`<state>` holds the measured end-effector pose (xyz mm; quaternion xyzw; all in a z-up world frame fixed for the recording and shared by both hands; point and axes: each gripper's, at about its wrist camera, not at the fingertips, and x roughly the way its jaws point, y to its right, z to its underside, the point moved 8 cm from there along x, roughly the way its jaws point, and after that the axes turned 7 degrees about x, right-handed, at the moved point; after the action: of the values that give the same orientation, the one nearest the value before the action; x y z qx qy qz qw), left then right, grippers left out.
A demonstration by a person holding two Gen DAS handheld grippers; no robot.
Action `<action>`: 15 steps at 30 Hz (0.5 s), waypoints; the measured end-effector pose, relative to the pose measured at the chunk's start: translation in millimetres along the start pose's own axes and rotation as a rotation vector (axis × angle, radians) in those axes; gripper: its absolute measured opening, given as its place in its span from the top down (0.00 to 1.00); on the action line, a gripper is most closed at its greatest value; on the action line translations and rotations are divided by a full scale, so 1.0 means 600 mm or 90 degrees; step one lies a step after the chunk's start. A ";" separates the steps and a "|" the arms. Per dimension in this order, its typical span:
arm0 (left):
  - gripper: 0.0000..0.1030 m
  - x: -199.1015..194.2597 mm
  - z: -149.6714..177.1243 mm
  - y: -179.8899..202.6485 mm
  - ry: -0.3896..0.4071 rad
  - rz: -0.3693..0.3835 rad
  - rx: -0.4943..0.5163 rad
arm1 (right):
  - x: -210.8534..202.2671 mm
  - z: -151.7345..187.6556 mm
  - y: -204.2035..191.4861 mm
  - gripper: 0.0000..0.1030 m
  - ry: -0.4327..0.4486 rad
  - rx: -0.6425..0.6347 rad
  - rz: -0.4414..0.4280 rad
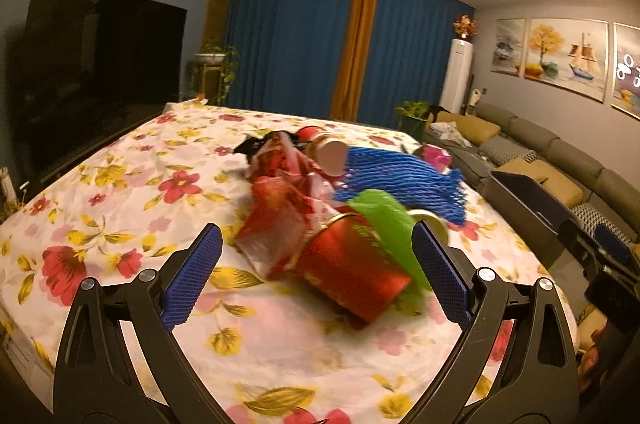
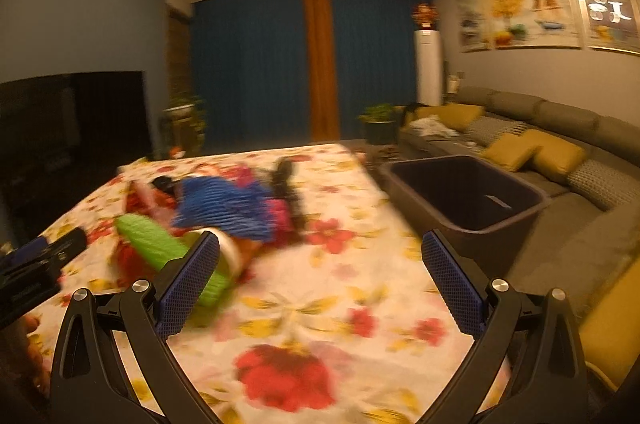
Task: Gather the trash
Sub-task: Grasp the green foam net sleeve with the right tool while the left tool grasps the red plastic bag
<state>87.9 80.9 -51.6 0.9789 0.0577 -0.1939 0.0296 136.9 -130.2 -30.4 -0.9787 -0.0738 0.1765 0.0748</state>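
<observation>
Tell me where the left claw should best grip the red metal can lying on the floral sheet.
Probably across the red metal can body, coming straight ahead: it lies on its side between the open left claw fingers, its rim partly covered by green foam.

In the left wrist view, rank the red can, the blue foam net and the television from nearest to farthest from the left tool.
1. The red can lies on its side between the open fingers of the left tool.
2. The blue foam net is beyond it, right of centre on the bed.
3. The television is farthest, by the left wall.
</observation>
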 end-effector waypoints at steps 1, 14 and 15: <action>0.09 0.002 0.001 -0.008 -0.001 -0.006 -0.003 | 0.008 0.003 -0.015 0.05 -0.004 -0.008 -0.014; 0.09 0.016 0.004 -0.126 0.005 -0.076 -0.049 | 0.092 0.038 -0.192 0.28 -0.056 -0.103 -0.136; 0.09 0.018 0.004 -0.131 0.004 -0.077 -0.052 | 0.099 0.041 -0.201 0.31 -0.061 -0.107 -0.139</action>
<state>87.4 159.8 -61.0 0.9721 0.1244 -0.1902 0.0575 169.0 0.9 -52.5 -0.9581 -0.1976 0.2072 0.0076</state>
